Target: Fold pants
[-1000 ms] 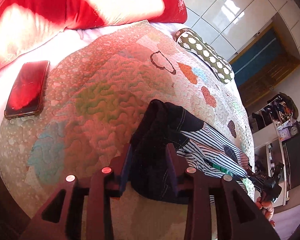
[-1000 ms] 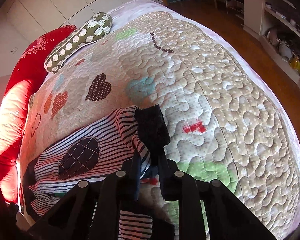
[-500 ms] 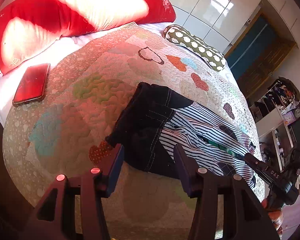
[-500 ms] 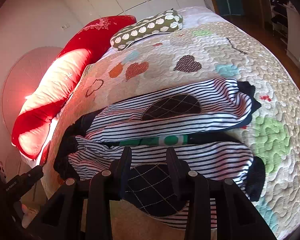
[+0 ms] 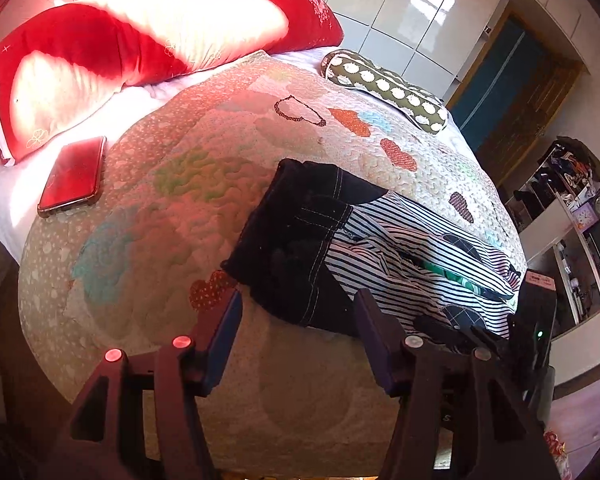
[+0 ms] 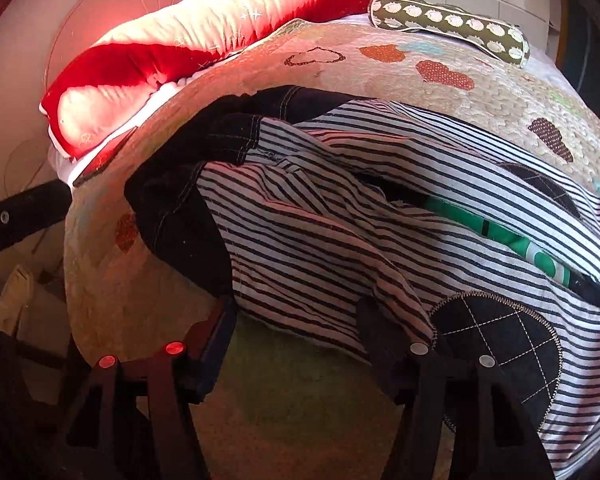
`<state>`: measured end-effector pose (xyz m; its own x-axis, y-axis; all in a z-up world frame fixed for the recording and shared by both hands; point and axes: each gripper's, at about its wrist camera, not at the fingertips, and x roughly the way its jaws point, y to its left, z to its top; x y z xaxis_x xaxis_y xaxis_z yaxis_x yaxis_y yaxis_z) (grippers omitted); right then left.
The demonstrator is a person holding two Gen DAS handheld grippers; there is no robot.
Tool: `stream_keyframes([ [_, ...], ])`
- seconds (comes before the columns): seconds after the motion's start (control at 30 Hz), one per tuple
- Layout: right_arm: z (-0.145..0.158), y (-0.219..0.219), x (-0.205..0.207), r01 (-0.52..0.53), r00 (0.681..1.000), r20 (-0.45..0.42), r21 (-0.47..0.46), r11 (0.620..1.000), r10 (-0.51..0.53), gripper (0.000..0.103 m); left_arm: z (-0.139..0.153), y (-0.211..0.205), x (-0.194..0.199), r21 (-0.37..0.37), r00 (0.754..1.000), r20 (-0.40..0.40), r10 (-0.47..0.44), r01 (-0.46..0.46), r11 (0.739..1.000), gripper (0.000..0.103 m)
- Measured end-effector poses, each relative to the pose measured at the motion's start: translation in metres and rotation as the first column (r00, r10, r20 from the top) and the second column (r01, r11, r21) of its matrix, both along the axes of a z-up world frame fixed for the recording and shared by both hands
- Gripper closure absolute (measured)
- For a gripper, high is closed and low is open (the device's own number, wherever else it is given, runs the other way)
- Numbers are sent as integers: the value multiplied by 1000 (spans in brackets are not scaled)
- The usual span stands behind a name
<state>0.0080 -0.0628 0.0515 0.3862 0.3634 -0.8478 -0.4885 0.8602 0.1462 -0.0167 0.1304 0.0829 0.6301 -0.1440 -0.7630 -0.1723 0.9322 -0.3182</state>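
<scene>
Left gripper [image 5: 298,326] opening, nothing between the jaws, dark waistband [image 5: 292,240] just ahead. Striped pants [image 6: 340,216] spread flat across the quilt [image 5: 148,184]. Right gripper [image 6: 296,326] opening too, empty, at the near hem. Best to grab both layers squarely, then fold evenly.

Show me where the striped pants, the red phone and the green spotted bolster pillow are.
striped pants [image 6: 324,216], right wrist view, on the striped fabric near the middle.
red phone [image 5: 73,176], left wrist view, on the middle of its back.
green spotted bolster pillow [image 5: 384,90], left wrist view, on its middle.
</scene>
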Motion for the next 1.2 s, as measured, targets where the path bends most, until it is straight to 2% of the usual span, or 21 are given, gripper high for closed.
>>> stream_keyframes([
  [0.03, -5, 4, 2, -8, 1000, 18, -44, 999, 9, 45, -2, 0, 1, -7, 1000, -6, -1, 1, 1000, 46],
  [0.07, -6, 4, 3, 2, 1000, 29, -56, 998, -1, 62, -4, 1, 1, -13, 1000, -14, 1, -1, 1000, 46],
  [0.1, -6, 1, 6, 11, 1000, 15, -22, 1000, -11, 75, -6, 3, 2, -17, 1000, -21, 6, -6, 1000, 46],
  [0.13, -4, -3, 10, 25, 1000, -12, 27, 999, -24, 82, -7, 6, 2, -19, 1000, -23, 14, -15, 1000, 46],
  [0.17, -4, -8, 13, 42, 998, -40, 70, 997, -39, 88, -7, 9, 1, -19, 999, -22, 24, -25, 1000, 46],
  [0.27, -2, -17, 16, 62, 993, -111, 149, 987, -46, 91, -4, 18, 0, -17, 999, -9, 51, -52, 999, 46],
  [0.4, -5, -10, -6, -5, 981, -188, 226, 974, 48, 88, -2, 18, 0, 5, 998, 8, 56, -57, 998, 46],
  [0.43, -6, -10, -10, -6, 980, -191, 226, 974, 50, 84, -2, 15, 1, 14, 999, 10, 52, -52, 999, 46],
  [0.5, -3, -13, -15, -17, 975, -208, 268, 963, 76, 68, -2, 9, 2, 39, 999, 12, 37, -37, 999, 46],
  [0.53, 2, -18, -17, -12, 976, -205, 305, 952, 78, 67, -1, 5, 1, 55, 999, 15, 29, -30, 998, 46],
  [0.63, 23, -42, -22, 43, 990, -140, 364, 930, 9, 66, 4, -6, -1, 117, 999, 43, 16, -21, 993, 46],
  [0.73, 29, -76, -19, 169, 985, -83, 325, 931, -150, 58, 12, -17, -5, 175, 997, 81, 3, -17, 984, 43],
  [0.8, 18, -104, -11, 275, 961, -100, 277, 921, -257, 54, 17, -25, -9, 218, 994, 105, -5, -18, 976, 38],
  [0.9, -5, -149, -5, 454, 890, -149, 192, 870, -432, 56, 24, -35, -14, 279, 990, 144, -5, -36, 960, 30],
  [0.97, -12, -186, -13, 514, 857, -224, 312, 799, -464, 58, 28, -39, -16, 303, 986, 165, -4, -47, 952, 26],
  [1.03, -11, -211, -23, 589, 808, -231, 325, 740, -542, 58, 30, -43, -17, 318, 985, 173, -4, -52, 947, 25],
  [1.13, -6, -226, -30, 623, 782, -204, 310, 719, -589, 58, 30, -49, -16, 327, 986, 168, -10, -47, 944, 25],
  [1.2, -4, -226, -32, 619, 784, -192, 302, 725, -590, 56, 29, -52, -17, 336, 986, 164, -14, -42, 941, 25],
])
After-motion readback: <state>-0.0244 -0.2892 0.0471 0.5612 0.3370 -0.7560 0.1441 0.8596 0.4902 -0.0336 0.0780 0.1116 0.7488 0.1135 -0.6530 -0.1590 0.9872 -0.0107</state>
